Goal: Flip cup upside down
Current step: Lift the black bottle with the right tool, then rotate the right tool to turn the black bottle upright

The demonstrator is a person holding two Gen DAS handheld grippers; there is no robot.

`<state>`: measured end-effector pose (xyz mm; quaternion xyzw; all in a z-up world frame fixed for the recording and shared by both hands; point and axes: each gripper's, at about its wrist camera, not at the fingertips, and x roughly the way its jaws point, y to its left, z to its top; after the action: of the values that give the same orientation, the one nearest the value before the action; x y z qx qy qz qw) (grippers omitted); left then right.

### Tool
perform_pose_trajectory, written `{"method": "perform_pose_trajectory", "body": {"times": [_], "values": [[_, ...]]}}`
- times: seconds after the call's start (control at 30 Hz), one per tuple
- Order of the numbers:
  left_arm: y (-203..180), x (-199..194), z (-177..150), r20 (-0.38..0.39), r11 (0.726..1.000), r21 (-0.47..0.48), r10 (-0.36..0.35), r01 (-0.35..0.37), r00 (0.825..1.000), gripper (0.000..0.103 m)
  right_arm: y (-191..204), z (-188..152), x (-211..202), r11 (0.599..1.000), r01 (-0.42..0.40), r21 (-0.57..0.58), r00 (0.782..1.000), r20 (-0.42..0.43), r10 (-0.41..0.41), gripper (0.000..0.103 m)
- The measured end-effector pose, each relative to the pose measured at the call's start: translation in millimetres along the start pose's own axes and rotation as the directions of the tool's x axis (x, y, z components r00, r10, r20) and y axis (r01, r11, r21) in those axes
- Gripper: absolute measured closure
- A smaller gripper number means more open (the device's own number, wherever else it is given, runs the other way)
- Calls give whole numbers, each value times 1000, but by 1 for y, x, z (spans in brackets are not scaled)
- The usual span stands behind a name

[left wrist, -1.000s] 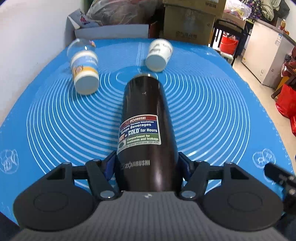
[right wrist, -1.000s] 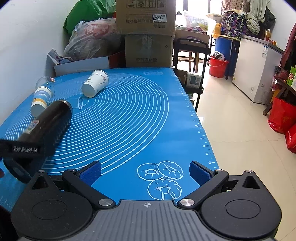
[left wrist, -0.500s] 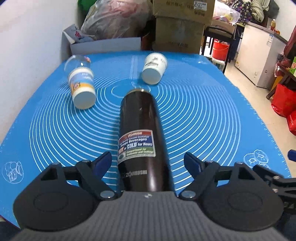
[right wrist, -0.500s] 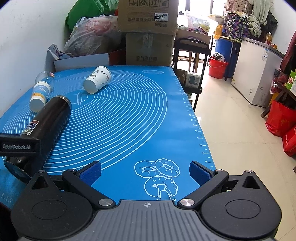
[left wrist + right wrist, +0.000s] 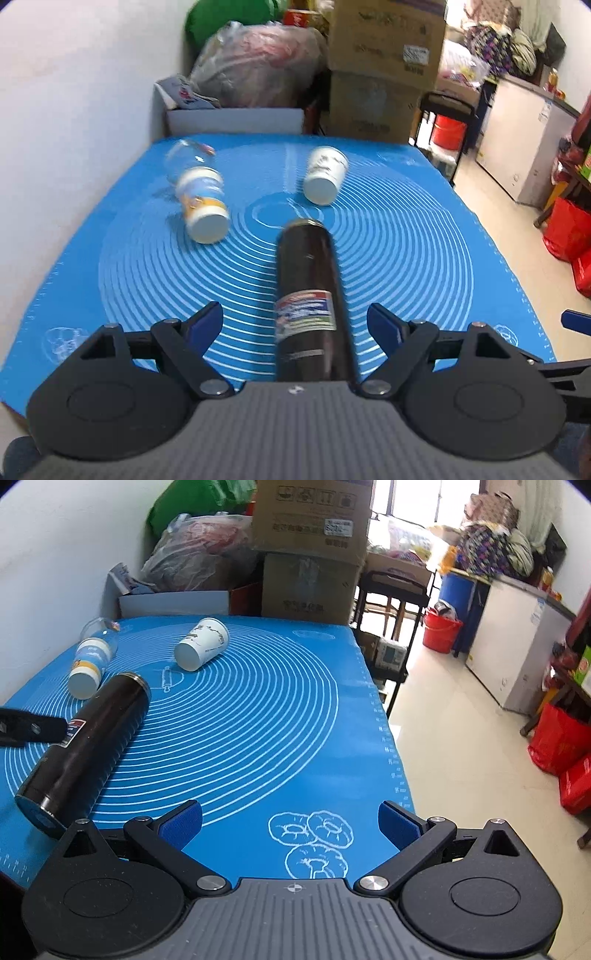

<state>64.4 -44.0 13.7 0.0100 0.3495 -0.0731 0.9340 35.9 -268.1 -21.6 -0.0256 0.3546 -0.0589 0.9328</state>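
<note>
A dark Zojirushi flask (image 5: 308, 295) lies on its side on the blue mat (image 5: 424, 258), mouth pointing away. It also shows in the right wrist view (image 5: 88, 738). My left gripper (image 5: 295, 325) is open, raised above and astride the flask's base end, fingers clear of it. A white paper cup (image 5: 325, 175) lies on its side at the back, also seen from the right (image 5: 201, 646). A clear plastic cup with a yellow-white label (image 5: 199, 199) lies at the back left. My right gripper (image 5: 290, 819) is open and empty over the mat's front right.
Cardboard boxes (image 5: 310, 550), plastic bags (image 5: 258, 66) and a white box (image 5: 232, 120) crowd the table's far end. A white wall (image 5: 74, 110) runs along the left. The table's right edge drops to a tiled floor with red buckets and bags (image 5: 441, 629).
My left gripper opened and let go of the flask, then pulled back and rose. The flask stays lying on the mat. The right gripper rose slightly.
</note>
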Motion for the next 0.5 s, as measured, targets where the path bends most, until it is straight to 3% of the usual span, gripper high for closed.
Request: {"method": "perform_pose_trajectory", "body": {"times": [0.2,0.33,0.37,0.43,0.5], "values": [[33,-26,-3,49,997,-41,72,-70,996,17,10,21,-13,982,7,-191,1000,28,-1,0],[54,-33,-11,42,992,-77,102,-98,994,16,26,42,-20,921,55,-385,998,54,-37,0],[60,-33,-13,36,991,-89,106,-102,994,16,32,48,-20,891,66,-448,997,63,-42,0],[72,-31,-17,20,988,-108,113,-111,993,16,49,57,-20,786,116,-608,993,98,-71,0],[82,-27,-21,7,985,-120,127,-125,992,16,71,62,-19,609,188,-771,982,160,-101,0]]}}
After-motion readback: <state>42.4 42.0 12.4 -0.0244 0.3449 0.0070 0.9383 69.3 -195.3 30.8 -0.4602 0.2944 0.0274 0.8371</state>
